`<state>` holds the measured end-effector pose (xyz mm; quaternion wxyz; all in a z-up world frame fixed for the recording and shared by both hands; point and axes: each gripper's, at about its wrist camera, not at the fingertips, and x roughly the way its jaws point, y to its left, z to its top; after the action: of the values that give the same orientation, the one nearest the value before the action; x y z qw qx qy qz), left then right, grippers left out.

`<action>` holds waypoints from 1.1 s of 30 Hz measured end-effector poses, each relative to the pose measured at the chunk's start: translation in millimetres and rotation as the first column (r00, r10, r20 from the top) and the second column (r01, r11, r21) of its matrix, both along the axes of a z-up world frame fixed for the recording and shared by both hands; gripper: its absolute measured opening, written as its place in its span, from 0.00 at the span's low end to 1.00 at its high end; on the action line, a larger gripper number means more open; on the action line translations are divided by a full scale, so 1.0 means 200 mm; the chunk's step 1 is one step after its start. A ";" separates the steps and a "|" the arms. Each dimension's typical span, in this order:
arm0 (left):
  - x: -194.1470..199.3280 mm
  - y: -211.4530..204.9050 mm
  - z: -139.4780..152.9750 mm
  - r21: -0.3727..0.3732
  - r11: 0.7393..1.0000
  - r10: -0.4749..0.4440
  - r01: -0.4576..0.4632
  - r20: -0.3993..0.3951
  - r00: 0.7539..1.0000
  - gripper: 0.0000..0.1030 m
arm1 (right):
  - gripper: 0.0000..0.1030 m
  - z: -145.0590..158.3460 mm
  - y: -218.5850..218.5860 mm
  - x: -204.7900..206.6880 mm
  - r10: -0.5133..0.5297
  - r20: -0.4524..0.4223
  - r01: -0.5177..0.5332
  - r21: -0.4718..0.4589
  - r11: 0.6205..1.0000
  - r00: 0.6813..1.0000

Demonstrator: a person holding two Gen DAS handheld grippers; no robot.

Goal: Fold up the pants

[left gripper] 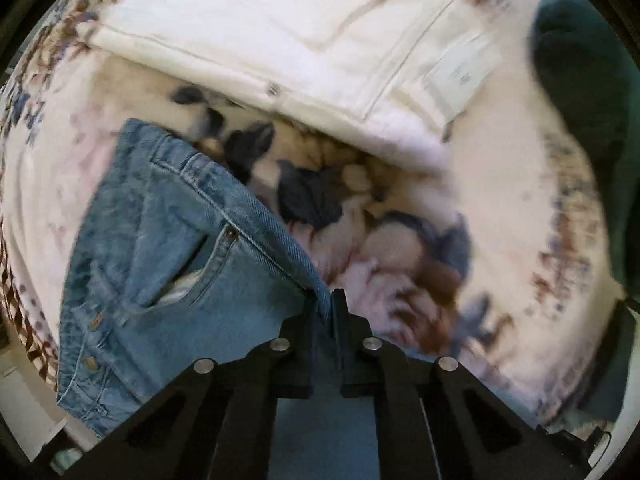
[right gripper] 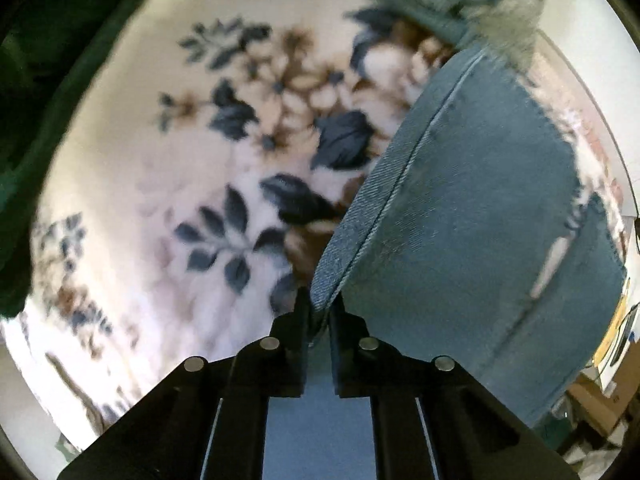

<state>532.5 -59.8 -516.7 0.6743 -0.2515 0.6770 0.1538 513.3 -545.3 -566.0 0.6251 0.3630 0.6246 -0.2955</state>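
Observation:
Blue jeans (left gripper: 160, 248) hang lifted above a floral blanket (left gripper: 500, 200). In the left wrist view I see their waistband, front pocket and rivets. My left gripper (left gripper: 324, 300) is shut on the waistband edge. In the right wrist view my right gripper (right gripper: 320, 302) is shut on a seamed edge of the jeans (right gripper: 480, 208), whose leg spreads up and right, with a frayed hem at the top.
Folded white pants (left gripper: 304, 40) with a label lie on the blanket beyond the jeans. Dark green fabric (left gripper: 592, 92) lies at the blanket's right edge and shows at the left in the right wrist view (right gripper: 28, 100). Cardboard boxes (right gripper: 600, 404) stand at the lower right.

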 end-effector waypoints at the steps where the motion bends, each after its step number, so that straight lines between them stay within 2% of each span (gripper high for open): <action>1: -0.06 0.01 0.07 -0.013 1.000 -0.009 0.010 0.032 0.999 0.04 | 0.08 0.05 0.01 -0.05 0.008 0.020 -0.008 -0.004 1.000 1.000; 4: -0.27 0.07 0.23 -0.040 0.999 -0.028 0.032 0.101 0.995 0.04 | 0.08 0.21 0.04 -0.29 0.026 0.048 -0.025 -0.011 1.000 0.999; 8: -0.63 0.12 0.34 -0.090 0.995 -0.031 0.041 0.114 0.993 0.03 | 0.08 0.32 0.10 -0.71 0.061 0.018 -0.060 -0.038 0.997 0.998; 11: -0.92 0.13 0.28 -0.133 0.991 -0.018 0.028 0.075 0.997 0.03 | 0.07 0.28 0.10 -1.00 0.058 -0.039 -0.060 -0.042 0.997 0.998; 14: -1.16 0.09 0.13 -0.149 0.988 -0.050 0.048 -0.013 0.999 0.03 | 0.07 0.15 0.14 -1.22 0.095 -0.122 -0.106 -0.087 0.991 0.988; 17: -1.37 0.08 -0.04 -0.175 0.984 -0.060 0.042 -0.099 0.993 0.03 | 0.07 0.02 0.16 -1.33 0.145 -0.187 -0.170 -0.126 0.977 0.972; 19: -1.46 0.09 -0.10 -0.194 0.981 -0.050 0.028 -0.110 0.993 0.03 | 0.08 -0.05 0.17 -1.36 0.169 -0.198 -0.191 -0.098 0.977 0.965; 20: -1.50 0.10 -0.10 -0.174 0.984 -0.046 0.026 -0.114 0.992 0.03 | 0.08 -0.08 0.17 -1.39 0.171 -0.196 -0.188 -0.071 0.980 0.966; 21: -1.53 0.12 -0.10 -0.175 0.984 -0.038 0.017 -0.115 0.993 0.03 | 0.12 -0.10 0.16 -1.42 0.168 -0.181 -0.178 -0.040 0.983 0.969; 22: -1.56 0.13 -0.09 -0.202 0.979 -0.018 -0.005 -0.112 0.994 0.04 | 0.23 -0.11 0.16 -1.43 0.166 -0.170 -0.172 -0.020 0.985 0.971; 23: -1.59 0.15 -0.07 -0.219 0.975 0.007 -0.030 -0.108 0.994 0.05 | 0.39 -0.10 0.14 -1.48 0.151 -0.133 -0.151 0.011 0.989 0.980; 24: -1.61 0.17 -0.06 -0.225 0.973 0.030 -0.052 -0.101 0.994 0.05 | 0.47 -0.07 0.13 -1.51 0.130 -0.089 -0.128 0.030 0.991 0.987; 25: -1.64 0.18 -0.03 -0.228 0.971 0.059 -0.076 -0.082 0.995 0.05 | 0.61 -0.06 0.12 -1.53 0.117 -0.061 -0.114 0.042 0.993 0.991; 26: -1.65 0.21 0.00 -0.221 0.970 0.092 -0.102 -0.058 0.994 0.05 | 0.68 -0.02 0.08 -1.57 0.093 -0.021 -0.092 0.039 0.995 0.995; 30: -1.64 0.29 0.09 -0.171 0.965 0.205 -0.198 0.026 0.978 0.11 | 0.69 0.14 0.01 -1.59 0.091 0.043 -0.087 -0.083 0.993 0.995; 31: -1.64 0.30 0.10 -0.161 0.964 0.222 -0.211 0.051 0.974 0.13 | 0.73 0.19 -0.01 -1.55 0.112 0.054 -0.105 -0.124 0.987 0.992; 33: -1.59 0.26 0.11 -0.116 0.976 0.192 -0.183 0.075 0.979 0.21 | 0.80 0.24 -0.03 -1.43 0.176 0.063 -0.161 -0.189 0.969 0.982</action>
<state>214.5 -7.3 -495.4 0.6706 -0.3567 0.6281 0.1689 227.9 -551.1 -517.9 0.7029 0.2611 0.5980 -0.2830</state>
